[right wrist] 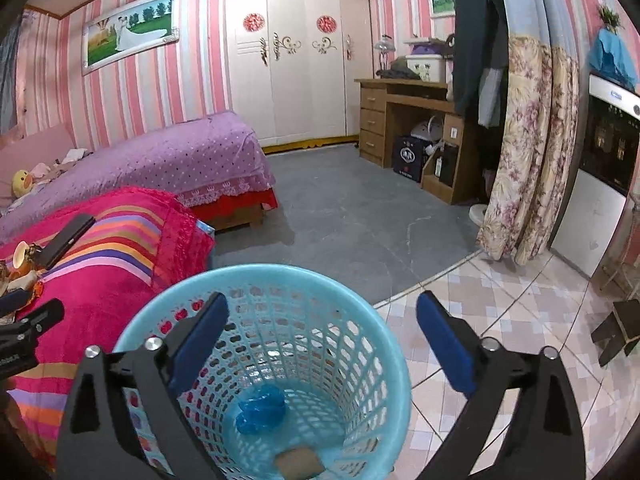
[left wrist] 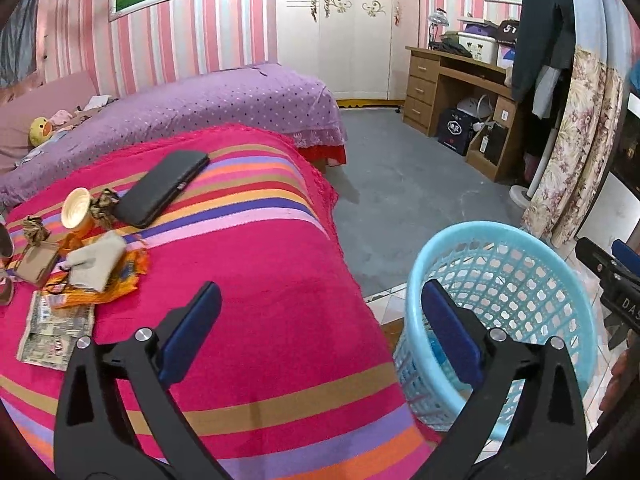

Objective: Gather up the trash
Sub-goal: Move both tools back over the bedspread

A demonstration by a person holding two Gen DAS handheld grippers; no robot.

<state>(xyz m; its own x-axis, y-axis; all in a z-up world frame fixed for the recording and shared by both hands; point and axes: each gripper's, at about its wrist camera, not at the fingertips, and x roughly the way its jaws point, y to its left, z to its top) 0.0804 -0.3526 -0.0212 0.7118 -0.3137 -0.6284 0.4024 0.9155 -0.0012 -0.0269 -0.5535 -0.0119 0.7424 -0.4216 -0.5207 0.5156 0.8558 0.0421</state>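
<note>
A: Near first. Right tool (right wrist: pixel 322 330) jaws wide apart, nothing between them; it hangs over the mouth of the light-blue basket (right wrist: pixel 396 364). Basket stands on the floor beside the striped bed (left wrist: pixel 260 280); inside it a crumpled blue bag (right wrist: pixel 260 408) and a tan card piece (right wrist: pixel 298 462) lie on the bottom.

B: Left tool?

A: Left tool (left wrist: pixel 320 308) also wide apart, empty; it sits over the near end of the bed, with the basket just to its right.

B: Where's the rest of the trash?

A: Up and to the left of the left tool on the bed, well apart from the basket; the left hand is plainly the nearer one. Nearest is a flat printed wrapper (left wrist: pixel 56 330), long axis running roughly away from the tool; beyond it an orange wrapper (left wrist: pixel 120 284) crumpled flat, with a beige pad (left wrist: pixel 96 264) lying on top; left of that a small brown box (left wrist: pixel 36 264); further back a paper cup (left wrist: pixel 76 210) on its side, mouth toward the camera, touching brown crumpled scraps (left wrist: pixel 102 202).

B: Black thing behind?

A: Dark flat case (left wrist: pixel 160 188), probably not trash; I'd judge the next reach goes left and forward to the pile.
</note>
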